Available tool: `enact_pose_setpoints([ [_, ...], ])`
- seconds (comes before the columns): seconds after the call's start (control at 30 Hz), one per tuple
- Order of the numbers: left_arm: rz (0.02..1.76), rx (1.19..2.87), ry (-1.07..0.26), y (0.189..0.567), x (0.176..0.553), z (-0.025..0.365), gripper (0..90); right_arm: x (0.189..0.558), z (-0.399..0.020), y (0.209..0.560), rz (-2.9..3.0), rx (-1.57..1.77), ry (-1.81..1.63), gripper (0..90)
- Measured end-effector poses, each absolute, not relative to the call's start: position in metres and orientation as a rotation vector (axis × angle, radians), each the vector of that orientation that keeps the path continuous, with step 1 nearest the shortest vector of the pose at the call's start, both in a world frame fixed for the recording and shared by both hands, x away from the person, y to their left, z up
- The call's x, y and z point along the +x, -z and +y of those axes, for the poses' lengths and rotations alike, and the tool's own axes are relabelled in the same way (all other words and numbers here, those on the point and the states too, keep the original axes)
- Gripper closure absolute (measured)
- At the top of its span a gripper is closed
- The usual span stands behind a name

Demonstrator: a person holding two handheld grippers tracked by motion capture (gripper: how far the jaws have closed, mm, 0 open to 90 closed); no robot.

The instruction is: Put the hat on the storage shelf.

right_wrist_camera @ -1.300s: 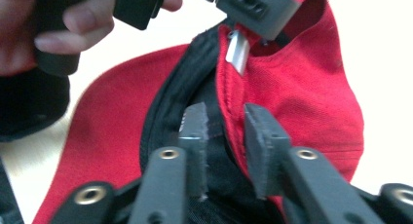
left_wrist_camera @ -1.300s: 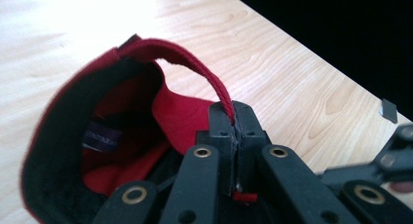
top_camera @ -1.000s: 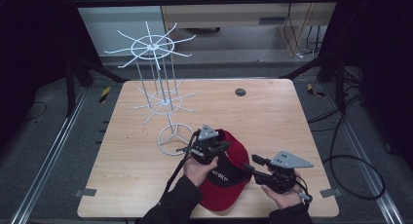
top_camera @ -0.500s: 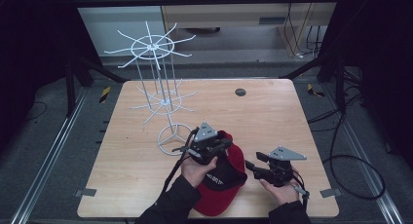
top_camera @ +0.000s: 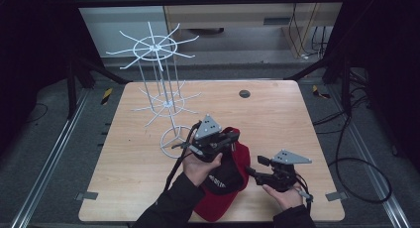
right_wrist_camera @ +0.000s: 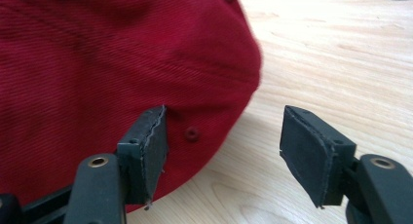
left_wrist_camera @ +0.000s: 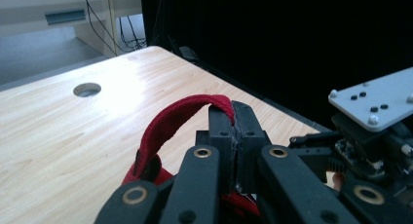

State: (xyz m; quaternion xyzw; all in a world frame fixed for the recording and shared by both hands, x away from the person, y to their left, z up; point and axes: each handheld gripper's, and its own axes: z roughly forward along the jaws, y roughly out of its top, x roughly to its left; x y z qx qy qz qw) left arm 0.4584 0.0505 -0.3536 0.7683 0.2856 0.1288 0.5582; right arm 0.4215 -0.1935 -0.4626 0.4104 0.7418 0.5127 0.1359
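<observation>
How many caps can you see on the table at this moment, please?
1: a red cap at the table's near edge, its strap pinched by the left hand-held gripper. Nothing suggests another behind the wire rack.

The cap (top_camera: 225, 181) lies on the desk (top_camera: 277, 119) between both tools, just left of the right tool (top_camera: 253, 171). The wire rack (top_camera: 166, 96) stands behind the left tool (top_camera: 233, 138), the desk's hole (top_camera: 244, 93) farther back.

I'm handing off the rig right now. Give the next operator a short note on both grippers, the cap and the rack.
Left gripper: shut on the red cap's back strap, cap lifted off the table.
Right gripper: jaws have just been opening, open beside the cap's crown, holding nothing.
White wire rack: upright at the table's left, no cap on it.
Done: cap picked up.
Left: probably hanging it on a rack arm.
</observation>
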Motion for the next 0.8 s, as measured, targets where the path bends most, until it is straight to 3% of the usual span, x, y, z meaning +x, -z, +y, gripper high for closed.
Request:
enact_pose_setpoints([
  [0.2, 0.642, 1.805, -0.293, 0.344, 0.455, 0.045, 88.4, 0.424, -0.192, 0.46, 2.14, 1.168, -1.549, 34.4],
  [0.37, 0.605, 1.806, -0.29, 0.339, 0.448, 0.04, 88.5, 0.427, -0.192, 0.461, 2.145, 1.189, -1.582, 41.1],
  [0.4, 0.595, 1.812, -0.288, 0.338, 0.447, 0.04, 88.5, 0.428, -0.192, 0.461, 2.146, 1.199, -1.59, 47.1],
  [0.43, 0.589, 1.817, -0.289, 0.337, 0.446, 0.039, 88.5, 0.428, -0.192, 0.461, 2.146, 1.199, -1.59, 47.1],
  [0.47, 0.586, 1.819, -0.287, 0.337, 0.445, 0.038, 88.5, 0.429, -0.191, 0.462, 2.163, 1.199, -1.581, 55.9],
  [0.5, 0.583, 1.821, -0.287, 0.337, 0.445, 0.038, 88.5, 0.429, -0.191, 0.462, 2.163, 1.199, -1.581, 55.9],
  [0.63, 0.575, 1.824, -0.275, 0.337, 0.444, 0.037, 88.5, 0.429, -0.191, 0.461, 2.171, 1.192, -1.534, 87.3],
  [0.8, 0.563, 1.824, -0.282, 0.335, 0.442, 0.037, 88.5, 0.426, -0.195, 0.454, 2.149, 1.191, -1.557, 90.0],
])
